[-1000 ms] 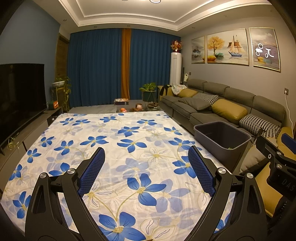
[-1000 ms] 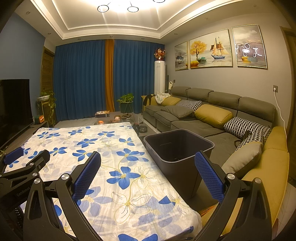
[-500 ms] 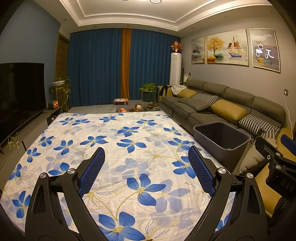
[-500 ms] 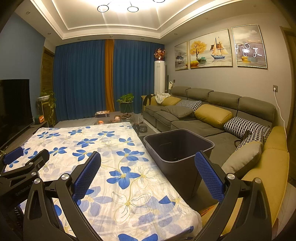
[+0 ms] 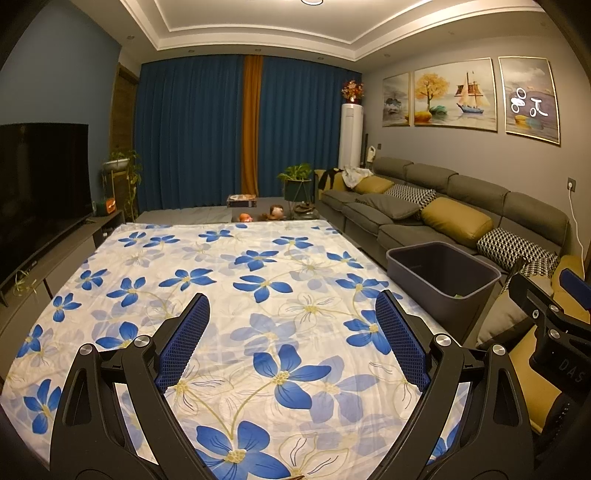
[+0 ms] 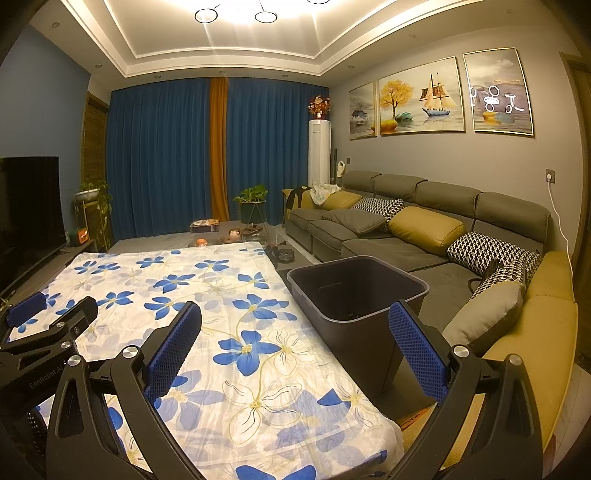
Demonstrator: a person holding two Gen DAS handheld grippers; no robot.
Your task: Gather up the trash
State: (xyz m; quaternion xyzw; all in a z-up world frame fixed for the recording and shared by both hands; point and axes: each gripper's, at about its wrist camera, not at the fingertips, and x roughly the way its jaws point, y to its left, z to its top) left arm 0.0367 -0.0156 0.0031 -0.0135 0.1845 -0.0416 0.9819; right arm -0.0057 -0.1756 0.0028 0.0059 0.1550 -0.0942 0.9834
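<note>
Apparently no trash lies on the flowered cloth (image 5: 258, 280), only small, probably light scraps sit deep in the grey bin (image 6: 358, 291) beside it, while left gripper (image 5: 291, 332) and right gripper (image 6: 295, 343) gape wide, empty.

I see a big sofa (image 6: 424, 236) along the gray wall. Three pictures (image 6: 436, 99) hang above the sofa. Yellow and checked pillows (image 6: 424, 229) lie on it. Past the far end of the sofa stand a tall white box (image 6: 319, 151) and blue curtains (image 6: 166, 155). Across the room from the sofa is a dark TV (image 5: 40, 184). Round lights (image 6: 236, 16) shine on the ceiling.
</note>
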